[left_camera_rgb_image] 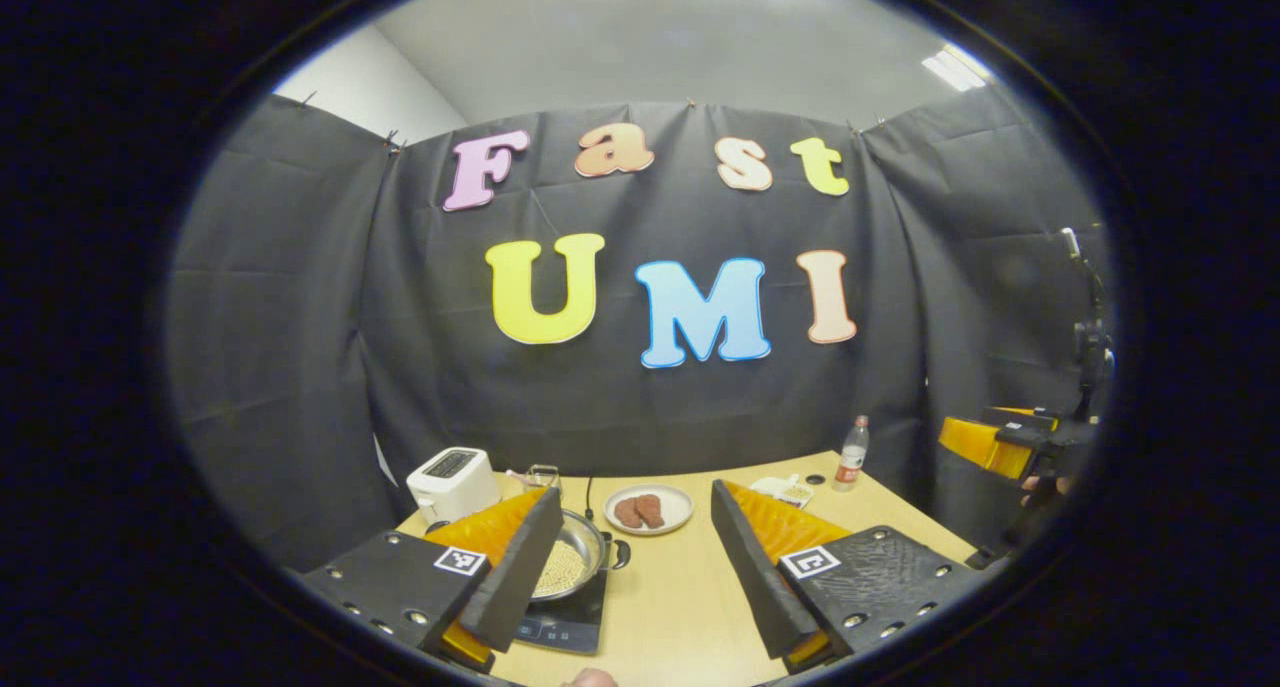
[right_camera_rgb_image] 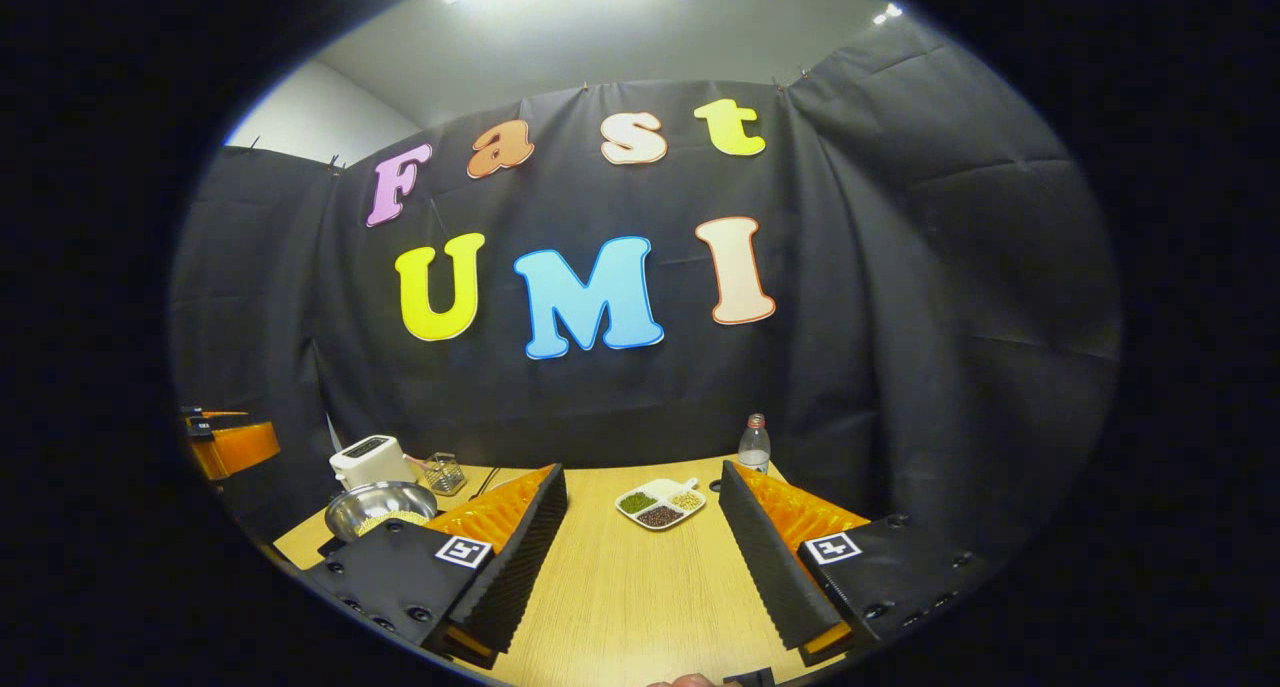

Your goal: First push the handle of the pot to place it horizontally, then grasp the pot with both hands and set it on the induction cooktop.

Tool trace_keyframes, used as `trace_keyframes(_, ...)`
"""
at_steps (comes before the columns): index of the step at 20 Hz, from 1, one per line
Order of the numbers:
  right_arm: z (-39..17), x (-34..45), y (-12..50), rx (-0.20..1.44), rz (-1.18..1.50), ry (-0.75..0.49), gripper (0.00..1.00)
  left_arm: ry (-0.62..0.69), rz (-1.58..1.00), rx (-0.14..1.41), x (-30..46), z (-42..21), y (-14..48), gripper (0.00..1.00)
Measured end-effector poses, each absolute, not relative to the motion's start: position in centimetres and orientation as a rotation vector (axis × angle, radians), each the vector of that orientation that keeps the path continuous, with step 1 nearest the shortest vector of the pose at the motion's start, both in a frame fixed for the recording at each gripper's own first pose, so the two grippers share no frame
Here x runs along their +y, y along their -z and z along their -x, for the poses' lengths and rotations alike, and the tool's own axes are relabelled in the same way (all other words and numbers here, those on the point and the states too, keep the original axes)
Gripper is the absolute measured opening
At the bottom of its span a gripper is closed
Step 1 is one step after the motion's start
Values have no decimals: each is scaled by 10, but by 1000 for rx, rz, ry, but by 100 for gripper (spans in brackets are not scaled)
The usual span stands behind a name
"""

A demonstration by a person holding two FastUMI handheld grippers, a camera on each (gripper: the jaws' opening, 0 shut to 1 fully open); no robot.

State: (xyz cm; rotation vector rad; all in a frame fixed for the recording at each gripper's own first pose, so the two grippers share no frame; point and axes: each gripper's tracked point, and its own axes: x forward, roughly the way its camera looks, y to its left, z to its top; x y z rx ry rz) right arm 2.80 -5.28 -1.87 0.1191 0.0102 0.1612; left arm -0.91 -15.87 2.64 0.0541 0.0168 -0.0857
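In the left gripper view a steel pot [left_camera_rgb_image: 578,559] holding pale grains sits on the black induction cooktop [left_camera_rgb_image: 562,625], with a short dark handle [left_camera_rgb_image: 620,554] pointing right. It lies low and left, partly hidden by the left finger of my left gripper [left_camera_rgb_image: 635,497]. That gripper is open, raised above the table, with nothing between its fingers. Off to the far right, my right gripper [left_camera_rgb_image: 990,439] hangs in a hand. In the right gripper view the pot [right_camera_rgb_image: 380,507] is at the lower left. My right gripper [right_camera_rgb_image: 642,472] is open over bare table, and the left gripper [right_camera_rgb_image: 228,443] shows at the far left.
A white toaster [left_camera_rgb_image: 453,482] stands behind the pot, beside a small wire basket [right_camera_rgb_image: 440,472]. A plate with two brown pieces [left_camera_rgb_image: 648,510] lies mid-table. A divided dish of beans [right_camera_rgb_image: 660,504] and a bottle [right_camera_rgb_image: 754,445] stand at the back right. The wooden table [right_camera_rgb_image: 620,587] ends at the black cloth.
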Motion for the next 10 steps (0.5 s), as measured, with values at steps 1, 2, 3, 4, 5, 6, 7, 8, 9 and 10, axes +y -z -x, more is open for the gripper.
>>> trace_keyframes(1, -22, -53, 26, 33, -131, -154, 98, 87, -47, 1, -160, 19, -29, 87)
trace_keyframes(2, -13, -52, 34, 50, -138, -148, 98, 90, -42, -18, -159, 26, -31, 87)
trace_keyframes(3, -7, -53, 40, 63, -138, -139, 98, 90, -38, -33, -158, 34, -31, 87)
trace_keyframes(4, 1, -54, 46, 73, -134, -132, 98, 93, -36, -33, -157, 43, -28, 87)
trace_keyframes(5, 7, -54, 49, 74, -129, -125, 98, 96, -34, -34, -156, 52, -24, 87)
trace_keyframes(6, 12, -53, 51, 68, -122, -118, 98, 100, -31, -34, -154, 57, -20, 87)
trace_keyframes(7, 17, -52, 53, 69, -115, -112, 98, 100, -26, -33, -153, 63, -16, 87)
trace_keyframes(8, 22, -51, 54, 73, -111, -112, 98, 101, -22, -26, -150, 69, -11, 90)
trace_keyframes(9, 25, -48, 54, 78, -108, -117, 98, 95, -22, -22, -146, 73, -6, 87)
trace_keyframes(10, 26, -46, 53, 80, -107, -119, 98, 87, -22, -25, -142, 77, -5, 87)
